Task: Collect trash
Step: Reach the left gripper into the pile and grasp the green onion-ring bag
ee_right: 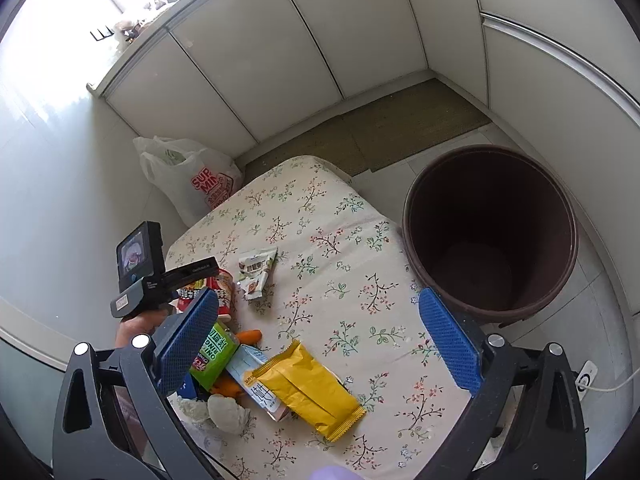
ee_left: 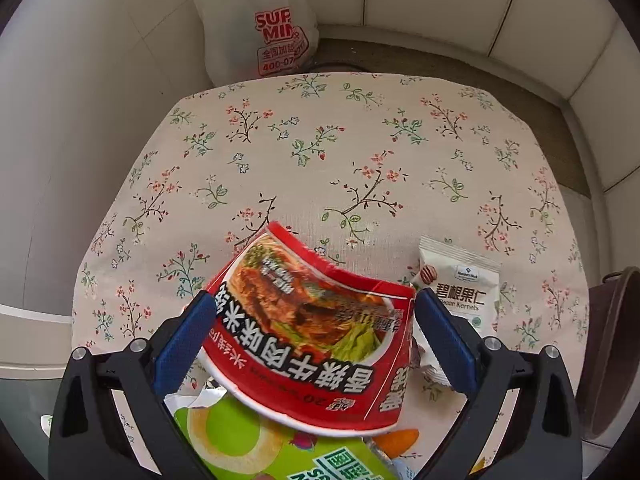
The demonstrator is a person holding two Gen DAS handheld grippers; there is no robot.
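My left gripper [ee_left: 314, 312] was clamped on the red noodle cup [ee_left: 312, 332], lifted and tipped on its side above the other wrappers on the table [ee_left: 360, 152]. The bin [ee_right: 490, 236] stood off the table's right edge, so the cup had to travel rightward. My right gripper [ee_right: 318, 340] hung wide apart and empty, nearer the bin, over the yellow packet [ee_right: 308, 388]

Left wrist view: close and low over the worktop [ee_left: 360, 152], facing the far wall.
Right wrist view: higher, farther back, angled down toward the bin [ee_right: 490, 232].
Shared: floral worktop, white plastic bag [ee_left: 256, 28], noodle cup [ee_left: 312, 328].
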